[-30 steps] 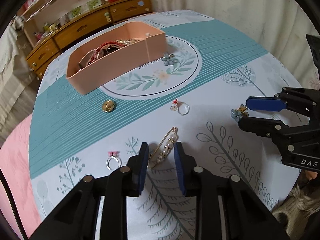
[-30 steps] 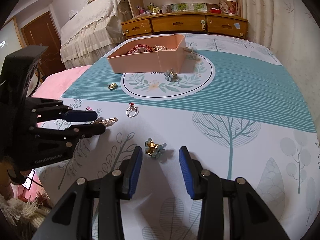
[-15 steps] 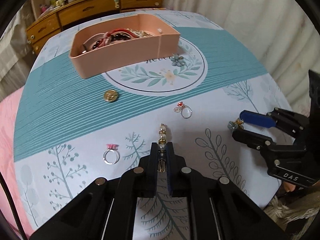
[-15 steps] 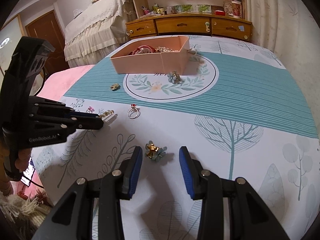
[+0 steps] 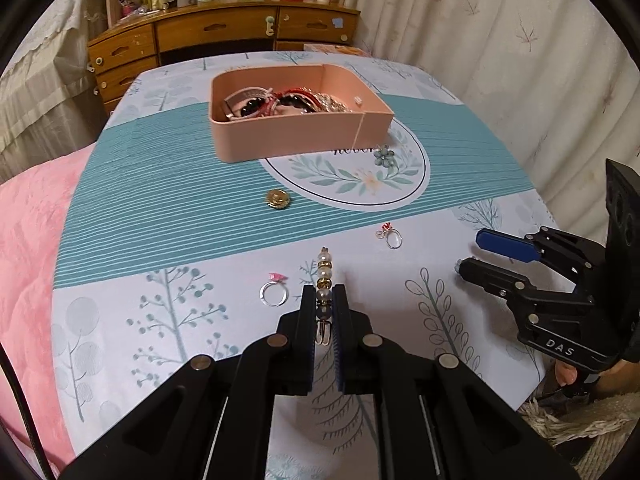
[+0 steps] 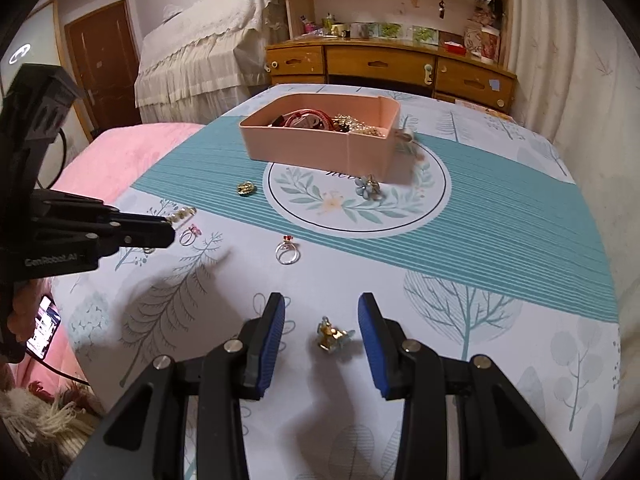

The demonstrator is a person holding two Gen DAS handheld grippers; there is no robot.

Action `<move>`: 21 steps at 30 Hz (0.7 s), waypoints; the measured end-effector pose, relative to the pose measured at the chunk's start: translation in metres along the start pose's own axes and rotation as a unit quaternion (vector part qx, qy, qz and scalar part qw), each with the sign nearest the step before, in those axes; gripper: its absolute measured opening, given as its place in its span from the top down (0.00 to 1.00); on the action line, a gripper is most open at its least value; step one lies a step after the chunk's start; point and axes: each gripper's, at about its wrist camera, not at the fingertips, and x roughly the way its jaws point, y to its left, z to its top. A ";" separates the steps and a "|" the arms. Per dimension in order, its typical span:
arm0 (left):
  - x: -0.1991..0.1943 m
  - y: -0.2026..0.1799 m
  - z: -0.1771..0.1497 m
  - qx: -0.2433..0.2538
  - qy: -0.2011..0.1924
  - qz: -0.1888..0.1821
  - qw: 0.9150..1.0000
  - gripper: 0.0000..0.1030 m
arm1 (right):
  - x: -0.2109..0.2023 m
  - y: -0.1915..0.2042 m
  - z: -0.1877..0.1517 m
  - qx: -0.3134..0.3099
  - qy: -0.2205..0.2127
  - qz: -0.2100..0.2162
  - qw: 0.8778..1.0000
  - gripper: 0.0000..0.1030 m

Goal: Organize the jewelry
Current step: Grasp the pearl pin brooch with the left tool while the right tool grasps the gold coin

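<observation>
My left gripper is shut on a gold pearl pin, which juts forward from the jaws above the tablecloth; the pin also shows in the right wrist view. My right gripper is open, its jaws on either side of a small blue-and-gold flower earring on the cloth. The pink jewelry tray with several pieces in it stands at the far middle; it also shows in the right wrist view.
Loose on the cloth lie a pink-bow ring, a red-stone ring, a gold brooch and a blue flower piece. A wooden dresser stands beyond the table. A pink bedspread lies left.
My left gripper closed on the pearl pin and lifted it, turning to face the tray. My right gripper moved forward so the flower earring now sits between its open jaws.
</observation>
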 end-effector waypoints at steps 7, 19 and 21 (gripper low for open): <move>-0.017 0.020 0.000 -0.031 -0.024 0.008 0.999 0.95 | 0.010 0.028 0.041 -0.010 -0.018 0.036 0.999 0.63; -0.034 0.057 -0.008 -0.075 -0.046 0.014 0.996 0.95 | 0.097 0.066 0.091 -0.036 0.047 0.035 0.998 0.63; -0.034 0.062 -0.011 -0.080 -0.047 0.012 0.996 0.95 | 0.104 0.069 0.094 -0.040 0.054 0.033 0.997 0.63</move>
